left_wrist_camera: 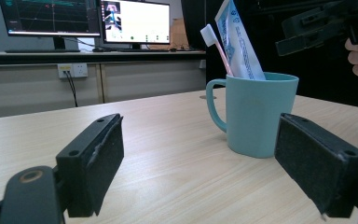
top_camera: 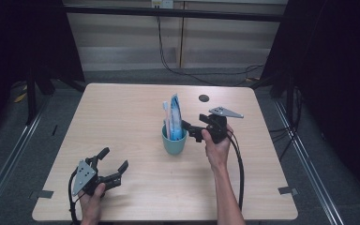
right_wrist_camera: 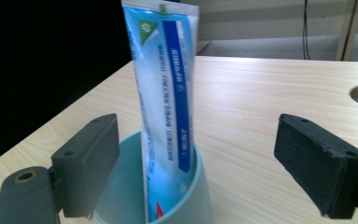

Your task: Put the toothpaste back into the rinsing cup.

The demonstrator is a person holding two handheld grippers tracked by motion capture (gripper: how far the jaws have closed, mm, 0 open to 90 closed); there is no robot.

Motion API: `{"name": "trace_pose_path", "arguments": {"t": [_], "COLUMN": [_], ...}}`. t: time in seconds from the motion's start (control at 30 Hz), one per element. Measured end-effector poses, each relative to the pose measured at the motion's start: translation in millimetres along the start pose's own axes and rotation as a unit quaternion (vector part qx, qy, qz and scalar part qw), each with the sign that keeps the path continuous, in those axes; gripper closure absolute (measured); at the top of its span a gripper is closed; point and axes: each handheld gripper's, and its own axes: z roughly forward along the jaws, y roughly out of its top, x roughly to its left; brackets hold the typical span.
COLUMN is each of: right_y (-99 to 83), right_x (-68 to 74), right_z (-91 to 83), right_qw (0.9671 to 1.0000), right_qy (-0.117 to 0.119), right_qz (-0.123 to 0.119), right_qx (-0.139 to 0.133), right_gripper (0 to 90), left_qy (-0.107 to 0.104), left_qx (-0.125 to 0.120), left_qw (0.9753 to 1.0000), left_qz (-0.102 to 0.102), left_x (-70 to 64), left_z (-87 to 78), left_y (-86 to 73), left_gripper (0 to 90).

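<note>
Fingers (right_wrist_camera: pixel 328 172) flanking upright toothpaste tube (right_wrist_camera: pixel 165 107)

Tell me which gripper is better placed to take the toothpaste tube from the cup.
Right. The right gripper is open beside the cup, facing the toothpaste tube. The left gripper rests farther away.

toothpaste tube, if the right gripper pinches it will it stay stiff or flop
The tube looks flat and thin-walled, so it will probably dent and bend. It only leans in the cup, so it should lift out easily, though its glossy skin may slip.

Bare table (top_camera: pixel 136 187) all round; only the cup (top_camera: pixel 174 140) (toothpaste tube (top_camera: pixel 176 115) and toothbrush (top_camera: pixel 166 117) upright inside) obstructs mid-table.
</note>
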Motion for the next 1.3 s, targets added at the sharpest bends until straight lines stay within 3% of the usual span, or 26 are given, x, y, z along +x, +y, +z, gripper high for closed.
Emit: {"name": "trace_pose_path", "arguments": {"t": [0.67,0.9,1.3], "right_y": [-9.2,-19.2,-34.0], "right_x": [-9.6,-15.1,-17.6], "right_z": [-35.4,-41.5,-55.9], "right_qw": [0.9994,0.9991,0.9974], "right_qy": [-0.035,-0.043,-0.071], "right_qz": [-0.004,0.002,-0.01], "right_qx": [-0.003,-0.004,-0.001], "right_gripper": [13.8,13.8,13.9], "left_qy": [0.0,0.001,0.001], "left_qx": [0.001,0.0,0.001], "left_qw": [1.0,1.0,1.0], "left_qz": [0.0,0.0,0.0], "left_x": [0.0,-0.1,-0.1], "left_z": [-0.1,-0.1,-0.1], "left_y": [0.1,0.0,0.0], "left_gripper": [15.8,15.8,15.8]}}
